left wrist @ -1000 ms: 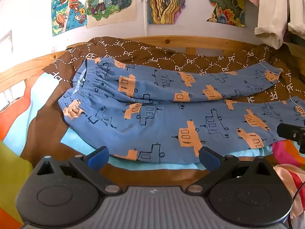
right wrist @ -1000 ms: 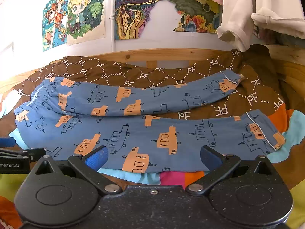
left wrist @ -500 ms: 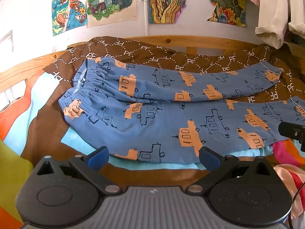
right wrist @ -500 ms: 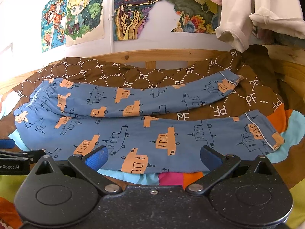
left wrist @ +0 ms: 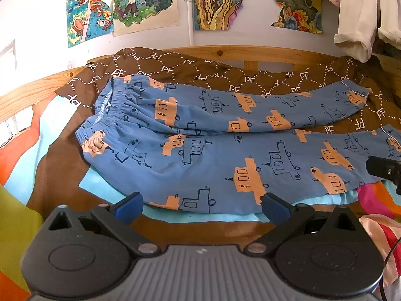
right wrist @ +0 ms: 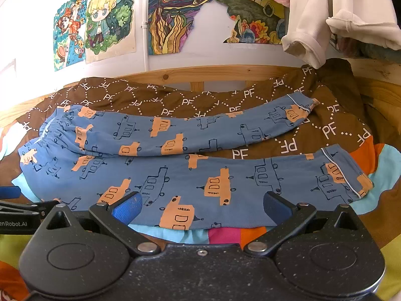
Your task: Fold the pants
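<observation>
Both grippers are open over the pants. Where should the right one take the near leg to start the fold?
Probably at the near leg's cuff, which lies flat at the right end of the pants, with its piped hem exposed. Bring the right gripper in from the right, jaws across the hem edge. The left gripper could pinch the waistband at the opposite end.

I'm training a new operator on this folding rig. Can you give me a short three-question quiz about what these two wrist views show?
1. True or false: the blue pants are already folded in half.
2. Which end of the pants lies to the left in both views: A) waistband, B) leg cuffs?
3. Fill in: the left gripper and right gripper both have their jaws ____ and hold nothing.

Key: 1 false, both legs lie spread apart on the brown blanket; 2 A; 3 open.
</observation>
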Tool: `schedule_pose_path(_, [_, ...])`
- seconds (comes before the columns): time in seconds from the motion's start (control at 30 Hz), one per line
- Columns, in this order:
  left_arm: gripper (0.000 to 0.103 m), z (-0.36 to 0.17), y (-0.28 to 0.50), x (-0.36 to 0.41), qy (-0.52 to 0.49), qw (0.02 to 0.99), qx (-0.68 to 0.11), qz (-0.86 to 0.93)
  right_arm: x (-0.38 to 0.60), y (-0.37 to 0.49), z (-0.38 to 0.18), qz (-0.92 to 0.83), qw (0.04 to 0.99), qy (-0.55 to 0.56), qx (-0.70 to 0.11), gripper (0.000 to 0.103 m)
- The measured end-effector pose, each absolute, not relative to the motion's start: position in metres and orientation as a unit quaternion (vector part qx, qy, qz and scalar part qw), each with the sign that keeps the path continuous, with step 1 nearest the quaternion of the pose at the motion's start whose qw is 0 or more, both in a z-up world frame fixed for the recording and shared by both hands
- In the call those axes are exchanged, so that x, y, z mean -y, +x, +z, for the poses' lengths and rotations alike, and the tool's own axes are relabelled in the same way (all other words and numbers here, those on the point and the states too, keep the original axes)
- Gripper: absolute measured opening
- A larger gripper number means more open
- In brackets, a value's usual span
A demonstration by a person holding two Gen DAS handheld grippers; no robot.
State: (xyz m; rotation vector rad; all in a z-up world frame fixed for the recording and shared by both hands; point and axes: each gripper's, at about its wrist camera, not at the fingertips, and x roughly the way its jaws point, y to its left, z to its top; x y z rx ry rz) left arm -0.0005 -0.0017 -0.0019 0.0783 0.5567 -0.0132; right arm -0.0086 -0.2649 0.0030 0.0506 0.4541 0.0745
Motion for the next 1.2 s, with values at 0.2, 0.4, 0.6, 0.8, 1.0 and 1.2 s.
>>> schedule_pose_path(0.2, [0.103, -0.002, 0.000, 0.002, 0.038, 0.961, -0.275, -0.006, 0.265, -0.009, 0.003, 0.037, 0.973, 0.025, -0.225, 0.102])
schedule_pose_path(0.4, [0.103, -0.002, 0.000, 0.002, 0.039, 0.960, -0.276, -0.007, 0.265, -0.009, 0.003, 0.037, 0.973, 0.026, -0.225, 0.102])
schedule_pose_path(0.6, [0.103, -0.003, -0.001, 0.003, 0.038, 0.959, -0.279, -0.008, 0.265, -0.009, 0.003, 0.039, 0.973, 0.027, -0.225, 0.102])
schedule_pose_path(0.8, [0.103, -0.004, 0.001, 0.001, 0.035, 0.958, -0.285, -0.012, 0.265, -0.009, 0.002, 0.039, 0.973, 0.033, -0.225, 0.102])
schedule_pose_path(1.0, [0.103, -0.005, 0.007, -0.005, 0.019, 0.955, -0.296, -0.011, 0.271, -0.005, 0.002, 0.037, 0.974, 0.050, -0.219, 0.102])
schedule_pose_path(1.2, [0.103, 0.000, 0.023, -0.006, 0.019, 0.957, -0.291, -0.012, 0.280, 0.007, 0.011, 0.059, 0.970, 0.059, -0.228, 0.102])
